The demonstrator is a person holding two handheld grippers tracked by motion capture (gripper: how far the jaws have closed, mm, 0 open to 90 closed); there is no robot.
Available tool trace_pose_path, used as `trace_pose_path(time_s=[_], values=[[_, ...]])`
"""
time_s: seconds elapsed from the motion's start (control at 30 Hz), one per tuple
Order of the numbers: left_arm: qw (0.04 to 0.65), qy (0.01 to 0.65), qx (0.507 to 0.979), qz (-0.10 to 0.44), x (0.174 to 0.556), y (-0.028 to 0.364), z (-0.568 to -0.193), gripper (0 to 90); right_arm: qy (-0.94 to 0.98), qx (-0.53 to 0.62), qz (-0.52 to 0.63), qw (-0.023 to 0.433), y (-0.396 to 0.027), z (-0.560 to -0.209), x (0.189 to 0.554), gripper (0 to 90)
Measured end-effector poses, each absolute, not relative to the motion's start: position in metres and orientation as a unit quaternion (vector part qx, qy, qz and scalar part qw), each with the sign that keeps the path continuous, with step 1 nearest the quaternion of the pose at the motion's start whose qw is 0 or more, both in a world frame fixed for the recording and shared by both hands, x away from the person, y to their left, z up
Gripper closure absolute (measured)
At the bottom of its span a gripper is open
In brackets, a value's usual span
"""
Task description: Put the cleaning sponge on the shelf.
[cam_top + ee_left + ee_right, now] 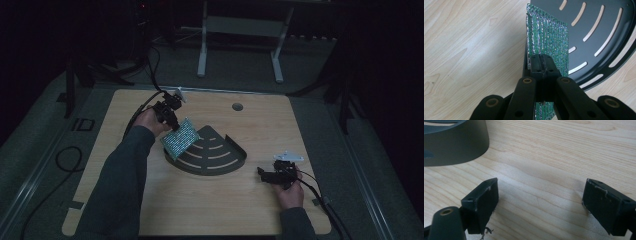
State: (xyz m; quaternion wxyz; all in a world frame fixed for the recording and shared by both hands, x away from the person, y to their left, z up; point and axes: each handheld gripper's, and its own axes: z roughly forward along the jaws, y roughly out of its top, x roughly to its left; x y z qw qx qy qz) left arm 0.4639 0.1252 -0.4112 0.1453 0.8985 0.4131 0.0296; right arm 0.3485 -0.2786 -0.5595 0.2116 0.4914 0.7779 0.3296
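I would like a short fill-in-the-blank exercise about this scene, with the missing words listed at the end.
1. The left claw is shut on a sparkly green ____.
2. The right claw rests on the table with its jaws ____.
3. The dark tray has curved ____ cut through its floor.
4. In the high view, the green pad is held over the tray's ____ edge.

Missing words: pad; open; slots; left

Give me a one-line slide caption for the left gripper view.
Left gripper shut on the edge of a green sparkly pad, held upright over the slotted dark tray on the wooden table.
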Motion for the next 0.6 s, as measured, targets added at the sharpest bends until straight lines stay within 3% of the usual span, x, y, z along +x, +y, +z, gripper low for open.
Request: trace_pose_path(time_s=[0.6], values=[[0.143,0.419,0.896,0.033,0.4707,0.1192,-0.4211,90.0,0.778,0.491,0.33,0.212,-0.2786,-0.5595,0.3486,13.2]])
